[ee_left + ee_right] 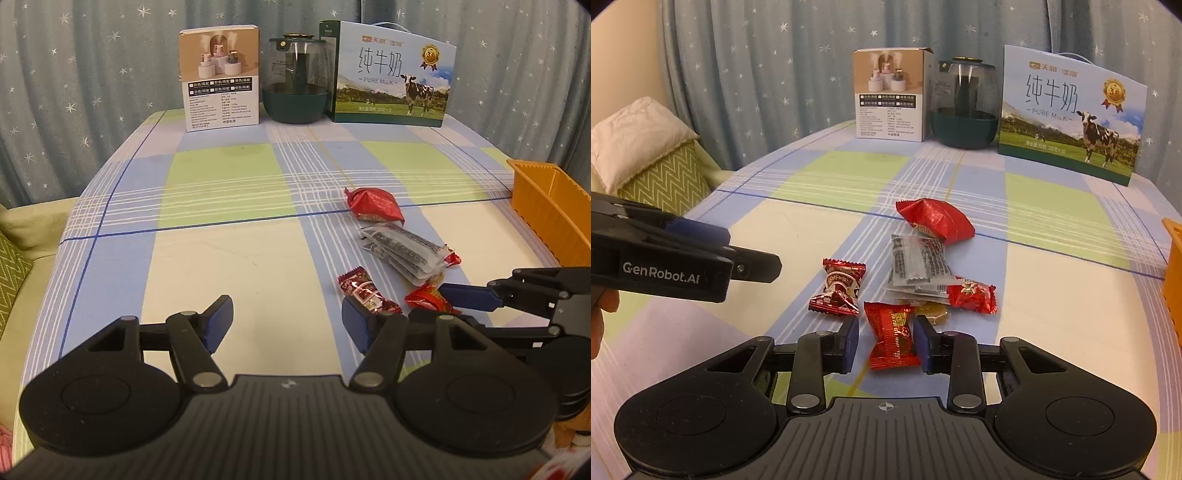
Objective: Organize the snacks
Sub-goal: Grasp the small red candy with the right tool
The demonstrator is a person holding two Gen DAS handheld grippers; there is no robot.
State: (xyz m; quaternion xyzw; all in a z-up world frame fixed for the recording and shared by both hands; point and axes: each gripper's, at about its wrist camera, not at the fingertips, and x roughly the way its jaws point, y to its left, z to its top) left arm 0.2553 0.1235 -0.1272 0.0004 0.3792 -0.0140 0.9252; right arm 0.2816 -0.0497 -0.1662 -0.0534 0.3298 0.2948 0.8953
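Right gripper (885,341) low over the surface (1052,295), jaws apart around a red candy (892,338), not clamped. Left gripper (288,321) jaws wide apart, holding nothing.

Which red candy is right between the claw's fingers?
The bright red candy with gold writing sits between the open right claw fingers. The dark red candy and the big red packet lie farther away.
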